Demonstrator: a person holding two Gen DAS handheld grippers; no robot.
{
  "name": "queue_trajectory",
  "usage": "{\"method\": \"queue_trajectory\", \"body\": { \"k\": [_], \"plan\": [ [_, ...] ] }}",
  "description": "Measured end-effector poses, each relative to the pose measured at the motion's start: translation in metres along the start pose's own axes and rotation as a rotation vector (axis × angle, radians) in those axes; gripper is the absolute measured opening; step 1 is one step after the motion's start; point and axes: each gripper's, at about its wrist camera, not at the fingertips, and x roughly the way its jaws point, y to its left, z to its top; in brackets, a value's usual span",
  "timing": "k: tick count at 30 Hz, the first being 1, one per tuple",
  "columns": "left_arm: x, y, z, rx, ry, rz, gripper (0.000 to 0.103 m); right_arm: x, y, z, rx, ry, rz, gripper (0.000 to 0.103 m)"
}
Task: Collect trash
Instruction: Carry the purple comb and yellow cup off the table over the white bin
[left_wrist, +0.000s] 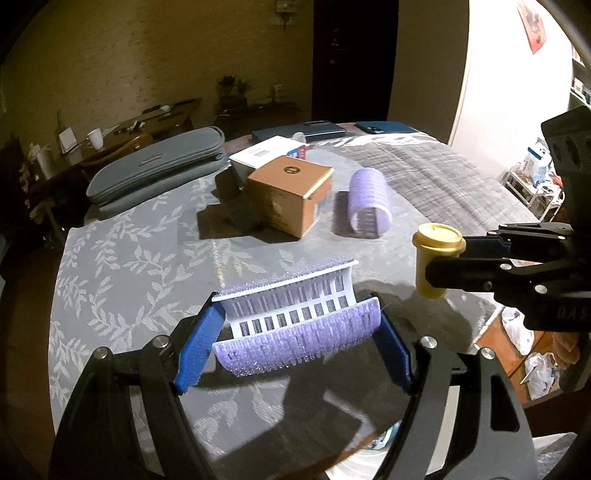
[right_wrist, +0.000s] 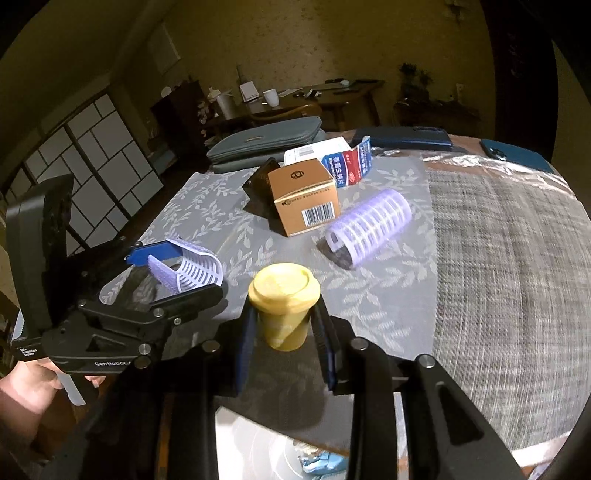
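Purple hair-roller half, split open with its white lattice showing, sits clamped crosswise between the blue pads of the left gripper. Jaws stand wide but pressing on both ends of the piece, so this is a grip, not a release. Piece is lifted off the leaf-patterned cloth; its shadow falls on the cloth below.

Gold capped bottle is upright in the right gripper, jaws clenched tight on the body just under the flared cap. From the left wrist view the same bottle hangs at 3 o'clock of the roller half, well clear of the cloth.

Progress, judged: two items picked up, neither yet dropped. A pale round rim, likely a bin, shows at 6 o'clock below both grippers, beyond the near table edge; contents blurred, a crumpled blue scrap visible in the right wrist view. Cannot tell how much is already in it.

Left on the table:
- whole purple roller lying on its side, at 1 o'clock from the bottle
- brown carton with barcode, just beside the roller at its 10 o'clock
- white and blue-red packet behind the carton, touching or nearly so

Grey zip case and dark phones at 12 o'clock look like belongings, not trash
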Motion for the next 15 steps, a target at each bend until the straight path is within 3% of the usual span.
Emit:
{"method": "queue_trajectory", "body": {
  "k": [15],
  "plan": [
    [-0.025, -0.027, -0.015, 0.043, -0.014, -0.064, 0.078, -0.036, 0.006, -0.031, -0.005, -0.004, -0.03, 0.03]
  ]
}}
